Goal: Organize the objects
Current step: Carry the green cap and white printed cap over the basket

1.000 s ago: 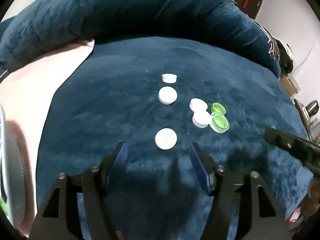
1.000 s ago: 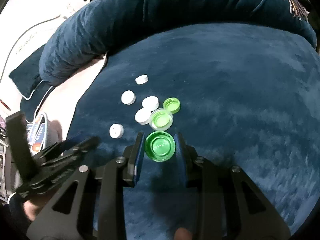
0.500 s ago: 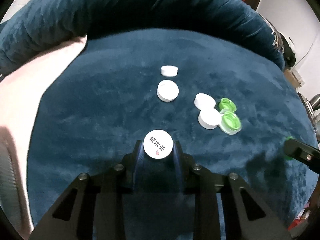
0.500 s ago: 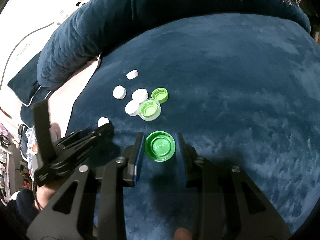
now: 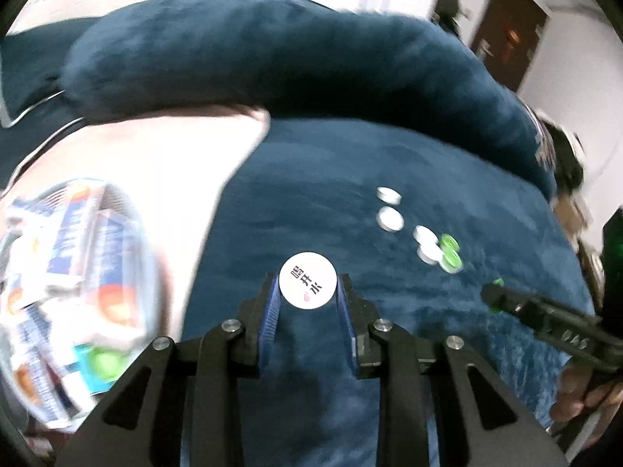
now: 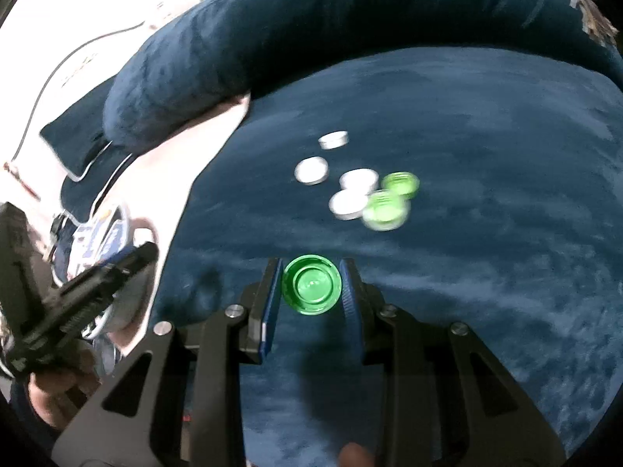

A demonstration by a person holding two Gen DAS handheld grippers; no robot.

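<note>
Gripping a white cap [image 5: 307,281] with black printed characters on top, the left gripper [image 5: 307,299] has its blue pads clamped on the cap's sides, cap lifted clear of the blue blanket [image 5: 389,163]. Right gripper [image 6: 311,286] is clenched on a green cap [image 6: 311,284], open side up, held above the blanket too. Each gripper shows in the other's view: the right one comes in from the right edge with a hand under it, the left one sits low left.

Blanket under both grippers is bare plush, open room near and to the right. Farther out is the loose pile [image 6: 356,183]: four white caps and two green ones. Two whites and both greens are bunched, touching or just beside each other; the other two whites sit a bit beyond, apart. Blurred, so exact contact is unclear.

Left of the left gripper the blanket edge gives way to a pale sheet [image 5: 155,163]. A clear container [image 5: 74,292] with colourful packets sits there, near the frame edge, blurred.

Far side: a rolled blue cushion [image 5: 272,50] rims the blanket, white wall behind.
</note>
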